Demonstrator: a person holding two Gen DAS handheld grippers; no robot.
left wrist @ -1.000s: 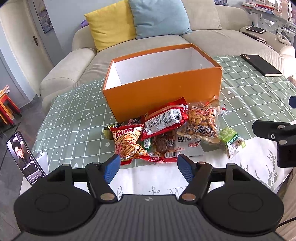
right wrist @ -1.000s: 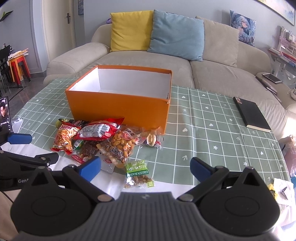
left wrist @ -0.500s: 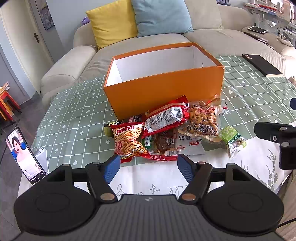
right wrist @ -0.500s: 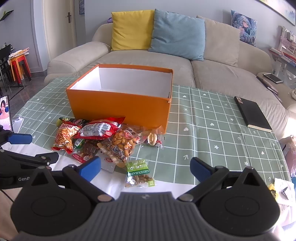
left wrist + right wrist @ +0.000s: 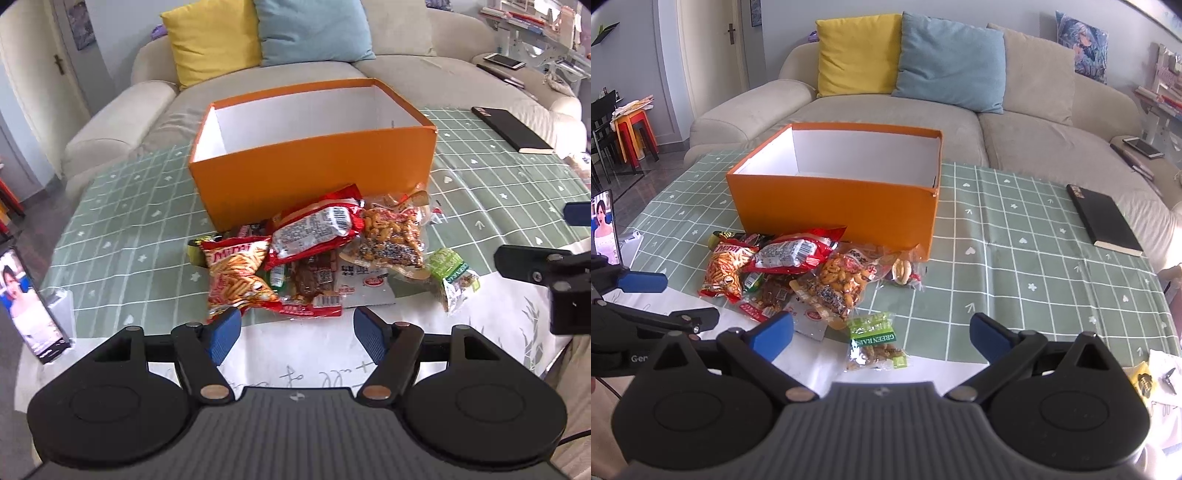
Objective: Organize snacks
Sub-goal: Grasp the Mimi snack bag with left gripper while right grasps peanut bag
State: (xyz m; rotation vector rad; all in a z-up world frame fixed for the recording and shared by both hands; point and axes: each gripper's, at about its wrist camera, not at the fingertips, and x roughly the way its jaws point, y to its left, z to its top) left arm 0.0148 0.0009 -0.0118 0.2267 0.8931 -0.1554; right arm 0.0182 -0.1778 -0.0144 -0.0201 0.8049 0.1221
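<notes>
An open orange box (image 5: 317, 173) with a white inside stands on the green checked tablecloth; it also shows in the right wrist view (image 5: 834, 206). A pile of snack packets lies in front of it: a Mimi chips bag (image 5: 236, 273), a red packet (image 5: 314, 232), a nut mix bag (image 5: 388, 236) and a green raisin packet (image 5: 450, 275), the last also in the right wrist view (image 5: 875, 341). My left gripper (image 5: 295, 332) is open and empty just short of the pile. My right gripper (image 5: 882, 334) is open and empty, above the raisin packet.
A phone (image 5: 27, 302) playing video stands on a holder at the table's left edge. A black notebook (image 5: 1104, 219) lies at the far right of the table. A sofa with yellow (image 5: 857, 55) and blue cushions runs behind the table.
Both grippers have edged slightly forward toward the snack pile. Both remain open. The snacks and box have not moved.
</notes>
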